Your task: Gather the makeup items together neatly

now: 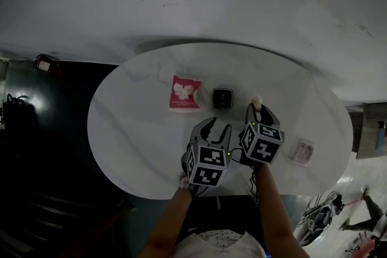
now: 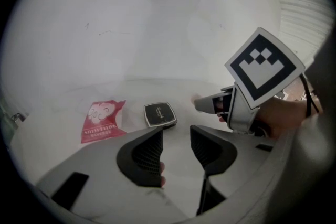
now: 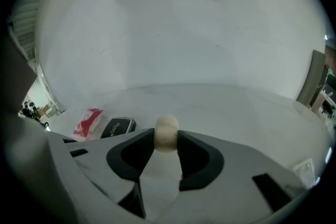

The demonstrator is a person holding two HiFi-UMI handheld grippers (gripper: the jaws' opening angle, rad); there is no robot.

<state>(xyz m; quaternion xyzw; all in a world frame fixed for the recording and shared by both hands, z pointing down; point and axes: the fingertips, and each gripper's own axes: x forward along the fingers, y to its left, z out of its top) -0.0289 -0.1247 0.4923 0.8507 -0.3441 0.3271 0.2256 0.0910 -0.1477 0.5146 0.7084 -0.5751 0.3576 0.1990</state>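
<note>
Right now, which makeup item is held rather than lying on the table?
The cream egg-shaped sponge, pinched in the right gripper; the red sachet, black square compact and pale flat packet lie on the table.

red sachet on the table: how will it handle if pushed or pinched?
The red sachet looks thin and lies flat, so it is probably light and floppy, bending when lifted by one edge. The table looks smooth and polished, so a push would likely slide it, maybe spinning it. Lying flush, its edge is probably hard to pinch.
</note>
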